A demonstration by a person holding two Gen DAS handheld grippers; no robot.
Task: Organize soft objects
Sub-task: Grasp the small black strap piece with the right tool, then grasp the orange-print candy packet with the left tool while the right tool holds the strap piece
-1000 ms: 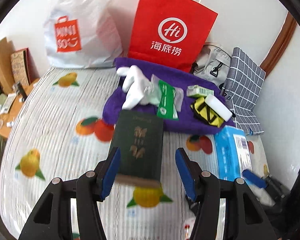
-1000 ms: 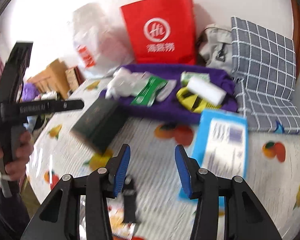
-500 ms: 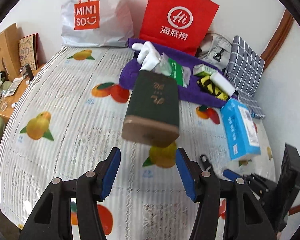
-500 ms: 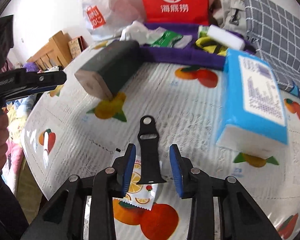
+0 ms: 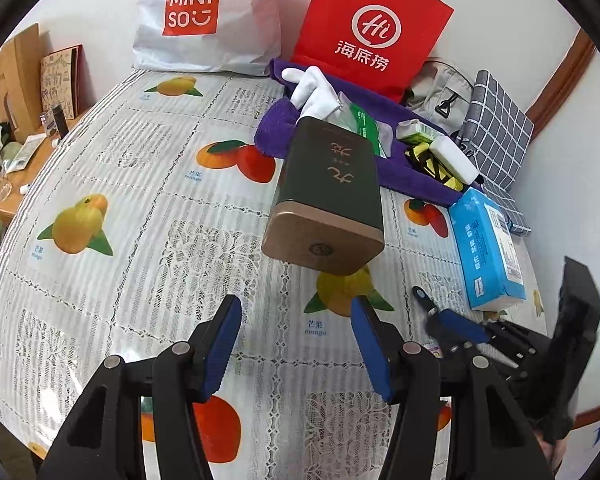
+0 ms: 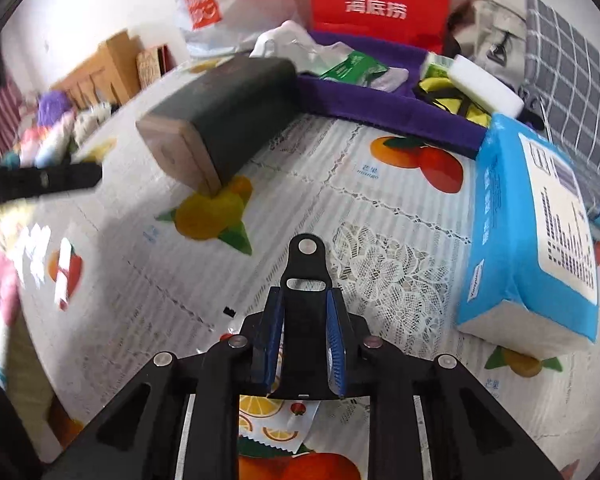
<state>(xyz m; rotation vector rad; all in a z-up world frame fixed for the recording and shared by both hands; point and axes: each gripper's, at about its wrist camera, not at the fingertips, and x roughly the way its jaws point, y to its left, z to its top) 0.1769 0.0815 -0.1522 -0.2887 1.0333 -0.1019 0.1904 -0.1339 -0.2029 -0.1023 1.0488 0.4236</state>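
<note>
In the right wrist view my right gripper (image 6: 303, 322) points down at the fruit-print tablecloth (image 6: 380, 208). Its jaws are closing, and the blue pads (image 6: 334, 332) touch both sides of a black strap piece (image 6: 306, 264) that lies on a citrus-print packet (image 6: 272, 420). My left gripper (image 5: 296, 320) stands open above the cloth with nothing between its fingers. A dark green box (image 5: 328, 192) with a brown end lies just ahead of it. On the purple towel (image 5: 276, 128) behind are a white glove (image 5: 312, 92), a green packet (image 5: 364, 124) and a white sponge (image 5: 452, 156).
A blue tissue pack (image 6: 528, 232) lies right of the strap. A red paper bag (image 5: 372, 28), a white shopping bag (image 5: 204, 16) and a grey checked cloth (image 5: 496, 128) stand along the wall. A wooden side table (image 5: 16, 184) sits beyond the left edge.
My right gripper has sunk over the black strap piece and its jaws have narrowed onto it. My left gripper has drawn back from the green box, staying open.
</note>
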